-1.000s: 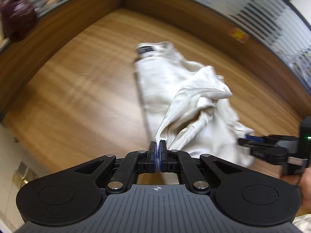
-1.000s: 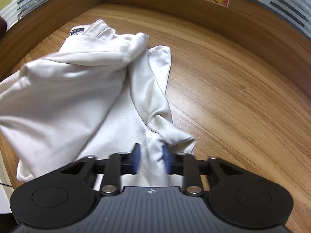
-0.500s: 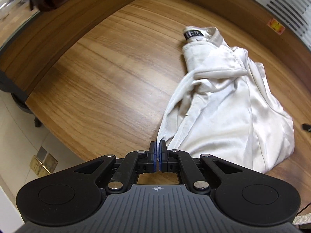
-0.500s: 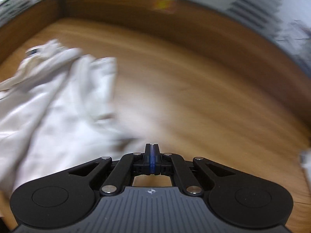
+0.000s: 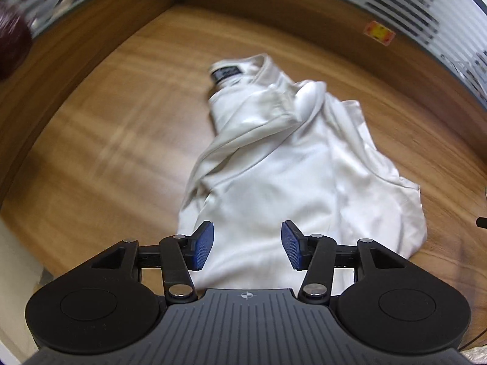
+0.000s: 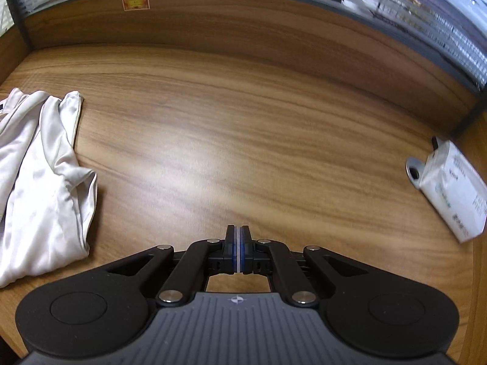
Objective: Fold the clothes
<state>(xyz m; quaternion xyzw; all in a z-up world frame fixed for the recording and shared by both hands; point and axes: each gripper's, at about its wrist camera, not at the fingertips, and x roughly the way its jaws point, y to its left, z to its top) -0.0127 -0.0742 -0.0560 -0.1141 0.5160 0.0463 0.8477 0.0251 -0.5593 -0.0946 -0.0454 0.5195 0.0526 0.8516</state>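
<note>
Roughly folded and rumpled: white shirt (image 5: 292, 164) on wooden desk (image 5: 121, 140), collar with dark label (image 5: 224, 73) at the far end, a sleeve draped in a loose ridge across the upper body, hem nearest the left camera. Lower right corner bunched into a rounded fold, touching the desk. Same shirt (image 6: 39, 176) at the far left edge of the right wrist view, one sleeve folded back along its right side, hem curled near the desk's front edge. Left gripper (image 5: 247, 249) released, blue pads (image 5: 203, 245) spread wide, hovering over the shirt's near hem; contact with the cloth impossible to judge, nothing pinched between the pads. Right gripper (image 6: 238, 249) clenched, pads pressed together on nothing, over bare wood well to the right of the shirt. Beyond, low wooden partition (image 6: 243, 27) around the desk's back, topped with striped frosted glass, a small orange sticker (image 6: 134, 0) on its upper edge. At the far right of the desk, white box (image 6: 453, 191) with printed text, lying just beside a round metal cable grommet (image 6: 413, 172). Dark red blurred object (image 5: 12, 45) beyond the partition at the left.
</note>
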